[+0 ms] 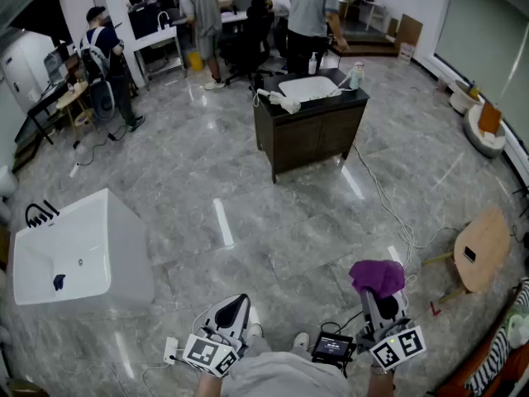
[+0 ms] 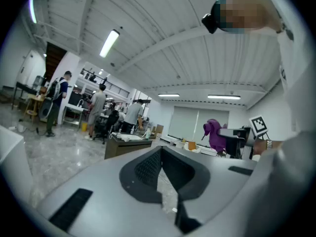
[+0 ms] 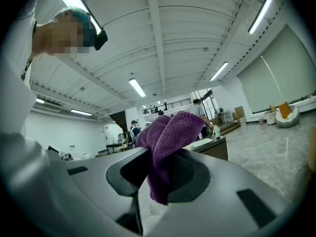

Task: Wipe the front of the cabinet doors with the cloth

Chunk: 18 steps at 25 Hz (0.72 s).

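Right gripper (image 3: pixel 163 179) is clamped part-way shut on the purple cloth (image 3: pixel 170 137), near right of the scene. The cloth is soft, light, limp microfibre, pinched at its bunched middle — I judge that hold good for wiping. Its long axis runs up-down through the jaws: bulk above, tail below. Left gripper (image 2: pixel 163 172) is closed, empty. The cabinet (image 1: pixel 318 135) stands far off across the floor (image 1: pixel 248 213).

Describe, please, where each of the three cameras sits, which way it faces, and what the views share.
Head view: on the person's head, facing steeply down at the grey marble floor; left gripper and right gripper at the bottom.
Left gripper view: on that gripper, level along its shut jaws toward the dark brown cabinet; light shirt at right.
Right gripper view: level along jaws clamping the purple microfibre cloth; shirt at left.
All three share cabinet and cloth.
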Motion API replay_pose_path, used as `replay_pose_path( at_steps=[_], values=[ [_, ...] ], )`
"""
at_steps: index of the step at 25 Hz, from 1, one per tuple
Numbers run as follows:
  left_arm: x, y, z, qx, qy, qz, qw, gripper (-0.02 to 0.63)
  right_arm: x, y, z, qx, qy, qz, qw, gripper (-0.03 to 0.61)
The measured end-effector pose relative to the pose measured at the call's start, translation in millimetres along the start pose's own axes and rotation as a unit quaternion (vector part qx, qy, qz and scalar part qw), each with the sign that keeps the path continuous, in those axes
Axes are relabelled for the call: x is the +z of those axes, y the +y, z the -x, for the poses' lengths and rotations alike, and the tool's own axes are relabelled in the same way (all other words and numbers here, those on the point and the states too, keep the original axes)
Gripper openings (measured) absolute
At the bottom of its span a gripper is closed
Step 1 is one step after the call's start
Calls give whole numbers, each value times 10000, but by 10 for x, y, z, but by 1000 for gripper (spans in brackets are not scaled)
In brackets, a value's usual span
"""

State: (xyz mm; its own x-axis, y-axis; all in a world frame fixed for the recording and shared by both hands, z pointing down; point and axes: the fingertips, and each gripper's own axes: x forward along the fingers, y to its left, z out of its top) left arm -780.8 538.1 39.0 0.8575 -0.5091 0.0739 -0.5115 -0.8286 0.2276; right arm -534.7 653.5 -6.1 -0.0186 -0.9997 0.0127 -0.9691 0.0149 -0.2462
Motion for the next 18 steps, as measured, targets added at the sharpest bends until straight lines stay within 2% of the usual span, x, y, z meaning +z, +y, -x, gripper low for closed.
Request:
replay_pose_path(
  at_steps=[5,9,11,14,18],
  values=[
    [85,96,114,-271,31,-42,9996,3,-92,334,200,-468,-207,-160,9986,103],
    [99,336,232,-470,185,-195,9985,3,-217,783,127,-544,-318,-68,9980,103],
    [36,372,323,-497,297,-63,9983,3,-249,900,144,-592,-249,-48,9979,103],
    [-95,388,408,-477,434,177,9978,3,-241,871,281,-812,-220,-54,9964,103],
    [-102,422,300,-497,489,63,9975,3,-147,710,407,-1002,-281,17,9946,103]
  ],
)
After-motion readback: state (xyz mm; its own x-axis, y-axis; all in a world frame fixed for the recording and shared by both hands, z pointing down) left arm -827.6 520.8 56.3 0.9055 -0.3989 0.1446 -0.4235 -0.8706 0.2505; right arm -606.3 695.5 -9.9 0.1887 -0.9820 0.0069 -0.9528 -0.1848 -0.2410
